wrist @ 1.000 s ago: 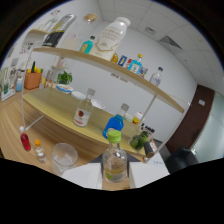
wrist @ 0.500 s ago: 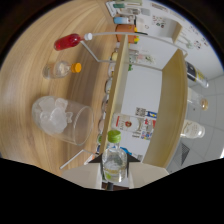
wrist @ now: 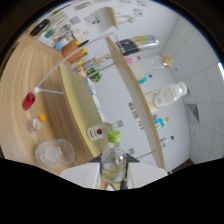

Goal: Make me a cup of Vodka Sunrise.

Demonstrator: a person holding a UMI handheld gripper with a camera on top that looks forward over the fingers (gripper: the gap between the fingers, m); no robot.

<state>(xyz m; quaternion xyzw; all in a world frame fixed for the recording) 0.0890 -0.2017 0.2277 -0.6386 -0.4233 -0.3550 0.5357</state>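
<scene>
1. A clear plastic bottle with a green cap [wrist: 113,160] stands between the white tongs [wrist: 114,176], which are clamped on its sides.
2. Just beyond it stands a clear red-labelled bottle [wrist: 97,133]; beside it, a clear glass cup [wrist: 54,152] on the wooden table [wrist: 17,95].
3. A two-tier wooden shelf [wrist: 135,95] of bottles spans the view, steeply tilted.

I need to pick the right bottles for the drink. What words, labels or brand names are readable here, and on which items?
None can be read.
Held bottle, green cap: no legible print.
Bottle with red label: too blurred.
Dark-labelled bottle: too blurred.
White bottle: too blurred.
</scene>
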